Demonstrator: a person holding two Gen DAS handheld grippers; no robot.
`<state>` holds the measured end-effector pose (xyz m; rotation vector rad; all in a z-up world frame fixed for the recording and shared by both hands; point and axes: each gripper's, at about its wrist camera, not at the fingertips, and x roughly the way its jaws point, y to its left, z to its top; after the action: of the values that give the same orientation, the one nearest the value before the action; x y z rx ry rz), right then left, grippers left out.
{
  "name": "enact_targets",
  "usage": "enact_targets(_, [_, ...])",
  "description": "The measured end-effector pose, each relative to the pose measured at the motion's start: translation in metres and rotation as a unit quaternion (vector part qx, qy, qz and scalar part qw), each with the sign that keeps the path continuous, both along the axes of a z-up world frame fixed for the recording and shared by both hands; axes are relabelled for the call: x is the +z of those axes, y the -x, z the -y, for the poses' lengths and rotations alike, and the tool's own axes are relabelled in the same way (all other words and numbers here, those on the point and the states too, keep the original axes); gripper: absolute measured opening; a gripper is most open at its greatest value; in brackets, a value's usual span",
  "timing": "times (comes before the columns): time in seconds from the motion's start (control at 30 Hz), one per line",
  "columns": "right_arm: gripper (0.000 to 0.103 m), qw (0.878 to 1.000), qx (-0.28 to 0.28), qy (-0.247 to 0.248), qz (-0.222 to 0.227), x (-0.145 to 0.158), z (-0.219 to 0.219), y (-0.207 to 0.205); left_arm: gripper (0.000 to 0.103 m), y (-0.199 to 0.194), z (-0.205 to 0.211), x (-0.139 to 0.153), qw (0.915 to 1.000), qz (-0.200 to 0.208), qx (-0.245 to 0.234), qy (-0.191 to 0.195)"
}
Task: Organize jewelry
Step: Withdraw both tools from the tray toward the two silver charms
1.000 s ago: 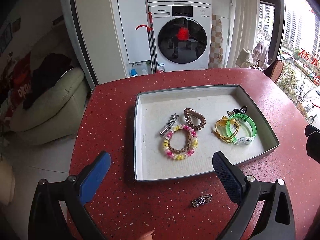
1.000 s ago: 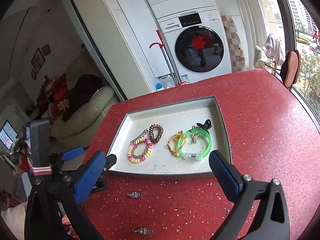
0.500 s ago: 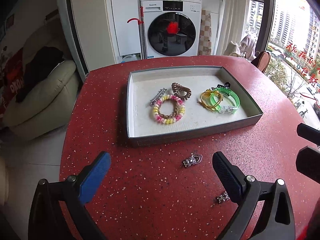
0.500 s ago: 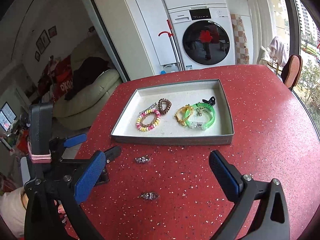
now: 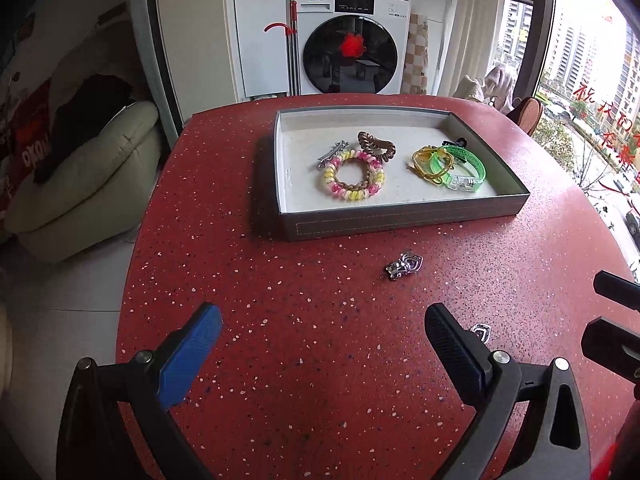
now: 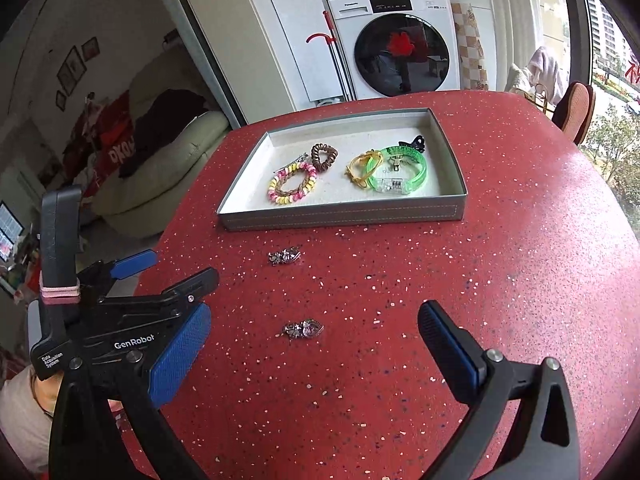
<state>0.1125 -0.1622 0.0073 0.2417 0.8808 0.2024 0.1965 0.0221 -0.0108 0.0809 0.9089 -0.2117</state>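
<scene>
Both claws, left [image 5: 322, 344] and right [image 6: 314, 344], spread wide, holding nothing, above red tabletop [image 6: 500, 280]. Two silver brooches [image 6: 303, 329] [image 6: 285, 257] loose before grey tray [image 6: 340, 216].

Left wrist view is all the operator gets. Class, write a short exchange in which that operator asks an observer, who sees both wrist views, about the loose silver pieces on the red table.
Operator: One finger of the left gripper half hides the near silver piece. What is it?
Observer: The right wrist view shows it whole: ornate, much like the far silver piece.
Operator: Where is the right gripper?
Observer: Open, with the near silver piece lying untouched between its fingers.
Operator: Anything on my gripper's body?
Observer: A pink band wraps around its black handle.
</scene>
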Motion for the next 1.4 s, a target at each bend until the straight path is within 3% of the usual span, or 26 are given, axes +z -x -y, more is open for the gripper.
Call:
enact_targets(0.37, [0.103, 0.999, -0.010, 0.019, -0.035, -0.027, -0.006, 0.015, 0.103, 0.000, -0.009, -0.016, 0.9998, -0.015, 0.003, 0.010])
enact_targets(0.6, [0.103, 0.997, 0.005, 0.059, -0.040, -0.040, -0.028, 0.007, 0.103, -0.010, -0.001, -0.023, 0.9997, -0.016, -0.017, 0.006])
enact_targets(0.93, [0.084, 0.995, 0.027, 0.083, -0.045, -0.058, -0.041, -0.011, 0.103, -0.028, 0.021, -0.035, 0.9984, -0.024, -0.052, -0.003])
enact_targets(1.4, [0.068, 0.993, 0.037, 0.108, -0.032, -0.069, -0.052, -0.023, 0.100, -0.050, 0.047, -0.047, 0.9964, -0.033, -0.077, -0.015])
